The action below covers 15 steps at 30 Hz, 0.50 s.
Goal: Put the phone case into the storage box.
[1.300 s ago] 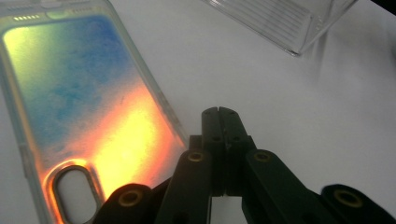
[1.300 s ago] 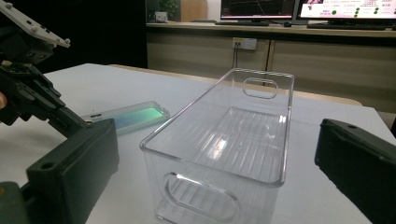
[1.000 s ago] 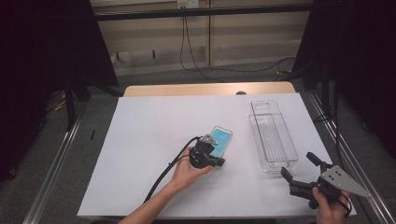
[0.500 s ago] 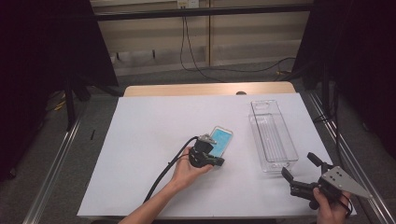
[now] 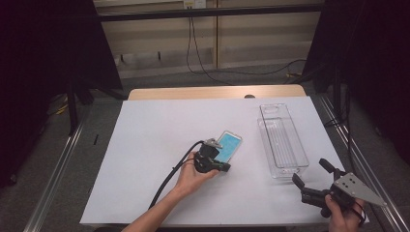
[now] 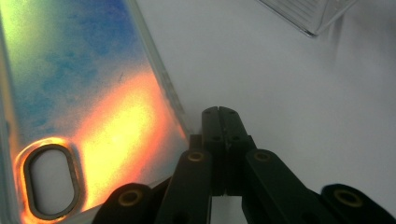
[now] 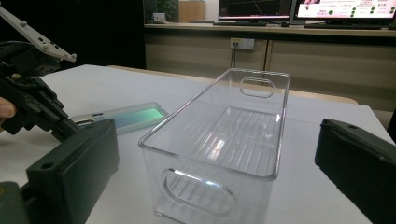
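An iridescent blue-orange phone case lies flat on the white sheet near the table's middle. My left gripper rests just at its near edge. In the left gripper view the jaws are shut with nothing between them, tips on the paper right beside the case. A clear plastic bin stands empty to the right. My right gripper hovers at the front right, open wide and pointing at the bin's near end. The case and the left gripper also appear in the right gripper view.
The white sheet covers most of the wooden table. A black cable trails from the left gripper toward the front edge. Metal rails run along both table sides. A corner of the bin shows far off in the left gripper view.
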Available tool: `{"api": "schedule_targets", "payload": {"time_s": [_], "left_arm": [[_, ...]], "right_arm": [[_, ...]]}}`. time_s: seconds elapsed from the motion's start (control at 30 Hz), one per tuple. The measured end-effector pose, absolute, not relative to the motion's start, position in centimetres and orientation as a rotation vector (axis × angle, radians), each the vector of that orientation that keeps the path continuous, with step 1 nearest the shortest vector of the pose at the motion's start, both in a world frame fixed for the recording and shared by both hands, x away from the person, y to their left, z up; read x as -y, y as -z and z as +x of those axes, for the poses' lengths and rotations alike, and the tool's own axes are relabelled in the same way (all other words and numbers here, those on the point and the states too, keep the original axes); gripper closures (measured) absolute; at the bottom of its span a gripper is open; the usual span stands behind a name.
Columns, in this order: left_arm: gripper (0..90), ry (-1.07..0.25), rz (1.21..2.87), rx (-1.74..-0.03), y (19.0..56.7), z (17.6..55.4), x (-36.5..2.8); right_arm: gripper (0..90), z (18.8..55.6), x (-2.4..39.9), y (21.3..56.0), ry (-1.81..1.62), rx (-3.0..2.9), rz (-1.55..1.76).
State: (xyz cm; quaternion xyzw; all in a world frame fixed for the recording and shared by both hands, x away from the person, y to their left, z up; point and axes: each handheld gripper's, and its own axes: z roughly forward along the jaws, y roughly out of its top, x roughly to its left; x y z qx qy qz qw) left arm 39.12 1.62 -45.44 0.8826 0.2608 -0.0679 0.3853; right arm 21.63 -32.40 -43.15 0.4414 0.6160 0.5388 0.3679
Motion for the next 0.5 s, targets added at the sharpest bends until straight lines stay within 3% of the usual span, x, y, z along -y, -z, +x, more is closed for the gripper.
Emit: {"api": "schedule_targets", "payload": {"time_s": [0.5], "left_arm": [[90.0, 0.186, 2.262, -0.673, 45.29, 39.50, -2.18]], "right_arm": [[0.0, 21.61, 32.45, 43.14, -1.384, -1.582, 1.132]]}}
